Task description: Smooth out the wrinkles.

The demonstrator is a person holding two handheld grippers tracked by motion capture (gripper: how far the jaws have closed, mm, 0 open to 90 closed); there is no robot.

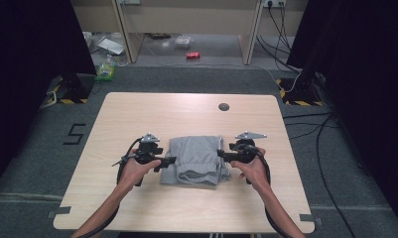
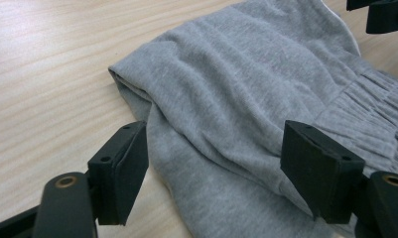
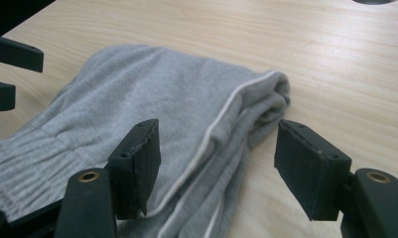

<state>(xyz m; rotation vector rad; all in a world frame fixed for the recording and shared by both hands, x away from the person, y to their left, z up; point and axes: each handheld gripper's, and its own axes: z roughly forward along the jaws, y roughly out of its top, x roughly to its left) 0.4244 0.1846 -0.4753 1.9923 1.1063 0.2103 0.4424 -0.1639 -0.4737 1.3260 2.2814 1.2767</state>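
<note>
Grey carpet and dark curtains ring a pale wooden counter point(image 1: 137, 114) that takes up the middle of the high view, its grain running lengthwise and a small round dark grommet point(image 1: 224, 106) set near its far edge.

At the centre of the frame, a little below the middle, lies the garment point(image 1: 196, 159), a soft grey knit folded into a rough rectangle. It looks like sweatpants: a ribbed, gathered band point(image 2: 370, 106) shows at the right edge of the left claw's view, and a thin white stripe point(image 3: 226, 116) runs down one folded edge in the right claw's view. The cloth is matte, lightly fuzzy and creased in shallow ridges.

Judging by the stacked layers, the folding seems well along; the bundle is compact, though its edges are uneven, so a last fold or a tidying may be left.

To its left, the left claw point(image 2: 214, 168) has its jaws wide apart, straddling the garment's near corner without gripping it. To its right, the right claw point(image 3: 219, 166) is likewise spread open, with the striped edge lying between its black pads.
</note>
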